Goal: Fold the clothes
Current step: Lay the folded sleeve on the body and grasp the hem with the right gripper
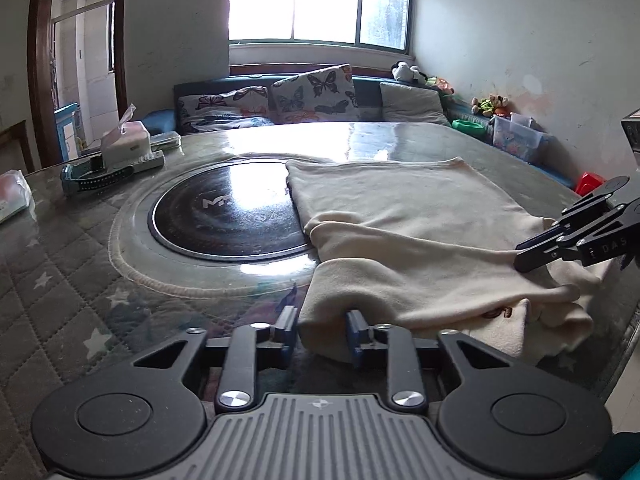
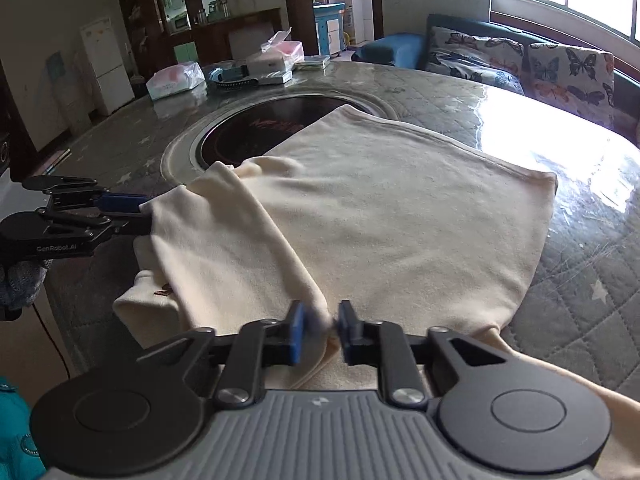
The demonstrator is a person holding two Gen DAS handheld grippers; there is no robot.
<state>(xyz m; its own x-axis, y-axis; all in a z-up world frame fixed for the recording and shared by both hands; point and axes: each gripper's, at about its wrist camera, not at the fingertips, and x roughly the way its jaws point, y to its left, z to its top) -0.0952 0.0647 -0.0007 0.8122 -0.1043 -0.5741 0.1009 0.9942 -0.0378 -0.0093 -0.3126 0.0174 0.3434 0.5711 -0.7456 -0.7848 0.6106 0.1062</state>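
garments: one cream garment (image 2: 400,216) lay on the table (image 2: 592,280), its near part bunched in folds at the table's near edge, its far corner lapping over the round black hob plate (image 1: 224,216) set in the table's middle
grippers: two, left gripper (image 1: 320,330) and right gripper (image 2: 322,330), both at the near edge
left jaws: partly open, with a cloth fold between the blue pads (image 1: 356,326); the right pad touched the cloth, and whether they pinched it could not be told
right jaws: narrow, closed on a thin ridge of the garment's folded layer; blurred at the tips
cushions: two butterfly-print cushions (image 1: 320,88) and one plain grey cushion (image 1: 412,102) on the bench beyond the far edge
tissue boxes: one tissue box (image 1: 124,140) at the far left edge of the table
bags: one clear plastic bag (image 2: 176,80) at the far left edge
person: one grey gloved hand (image 2: 20,284) behind the left gripper
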